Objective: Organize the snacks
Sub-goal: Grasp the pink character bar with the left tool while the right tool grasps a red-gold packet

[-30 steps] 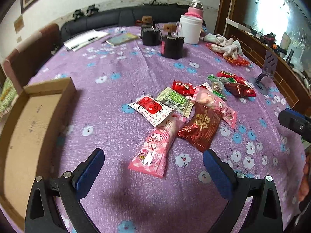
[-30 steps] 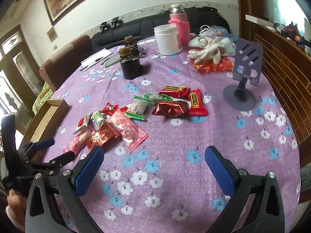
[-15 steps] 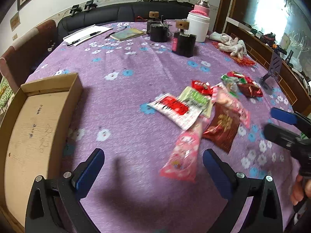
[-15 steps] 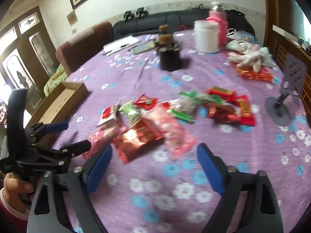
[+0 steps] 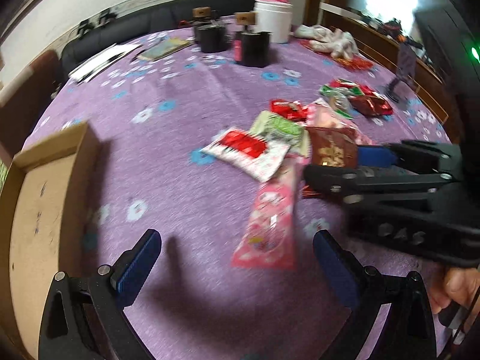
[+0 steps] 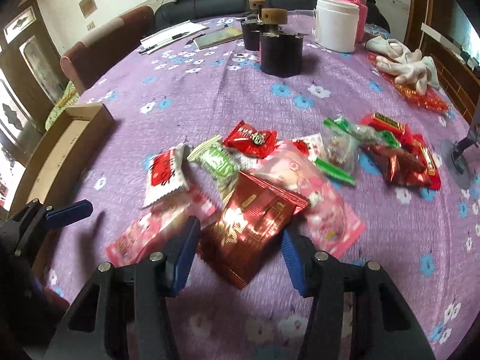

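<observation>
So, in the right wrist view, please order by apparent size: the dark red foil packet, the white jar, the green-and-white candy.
1. dark red foil packet, though nearest the camera, which inflates it.
2. white jar, far away, so truly perhaps bigger.
3. green-and-white candy, clearly smallest.

A loose heap of wrapped snacks lies flat on the purple flowered bench (image 6: 210, 96); nearest is a glossy dark red packet (image 6: 250, 225) with gold print, overlapping a long pink packet (image 5: 270, 228) and a clear pink one (image 6: 318, 198); behind them a white-and-red packet (image 6: 163, 177), a green-and-white one (image 6: 217, 162) and a small red one (image 6: 250, 138); farther right, a clear green-ended bag (image 6: 342, 150) and red foil wrappers (image 6: 402, 162); an open cardboard box (image 6: 64, 150) sits well apart at the left edge.
</observation>
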`<state>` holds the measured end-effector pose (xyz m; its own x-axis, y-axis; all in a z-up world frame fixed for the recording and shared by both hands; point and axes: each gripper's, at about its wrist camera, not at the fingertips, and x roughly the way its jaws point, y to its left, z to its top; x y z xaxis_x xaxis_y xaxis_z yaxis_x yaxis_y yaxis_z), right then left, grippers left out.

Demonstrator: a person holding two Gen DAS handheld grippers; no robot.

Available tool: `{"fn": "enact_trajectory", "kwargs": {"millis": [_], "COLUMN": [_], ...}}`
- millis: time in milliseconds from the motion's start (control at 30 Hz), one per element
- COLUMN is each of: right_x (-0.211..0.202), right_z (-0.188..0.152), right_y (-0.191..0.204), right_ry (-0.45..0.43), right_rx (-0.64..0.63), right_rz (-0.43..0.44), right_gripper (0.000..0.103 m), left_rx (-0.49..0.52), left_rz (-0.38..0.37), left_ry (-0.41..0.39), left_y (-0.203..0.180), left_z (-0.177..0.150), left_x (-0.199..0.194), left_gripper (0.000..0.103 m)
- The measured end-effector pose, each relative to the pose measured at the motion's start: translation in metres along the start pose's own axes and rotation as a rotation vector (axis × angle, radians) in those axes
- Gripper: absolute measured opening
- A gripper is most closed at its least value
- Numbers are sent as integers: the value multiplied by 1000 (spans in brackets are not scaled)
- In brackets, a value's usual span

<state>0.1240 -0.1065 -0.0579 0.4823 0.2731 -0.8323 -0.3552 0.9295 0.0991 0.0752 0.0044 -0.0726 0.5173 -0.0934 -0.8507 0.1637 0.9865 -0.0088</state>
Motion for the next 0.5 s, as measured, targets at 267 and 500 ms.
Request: {"fn": "enact_trajectory", "kwargs": {"millis": [267,500], "right_x": [-19,-64], "right_z": [-9,-20], "right_y": [-28,-58], "right_ry": [-31,-130], "right_rx": [-14,66], "right_rz": [-11,38], "right_gripper": [30,30], "left_rx": [40,-4], "left_rz": [6,-3], "left_ry": [18,-33], "left_y": [-19,-17], "left_z": [21,28], "left_x": [24,18], "left_gripper": [102,27]}}
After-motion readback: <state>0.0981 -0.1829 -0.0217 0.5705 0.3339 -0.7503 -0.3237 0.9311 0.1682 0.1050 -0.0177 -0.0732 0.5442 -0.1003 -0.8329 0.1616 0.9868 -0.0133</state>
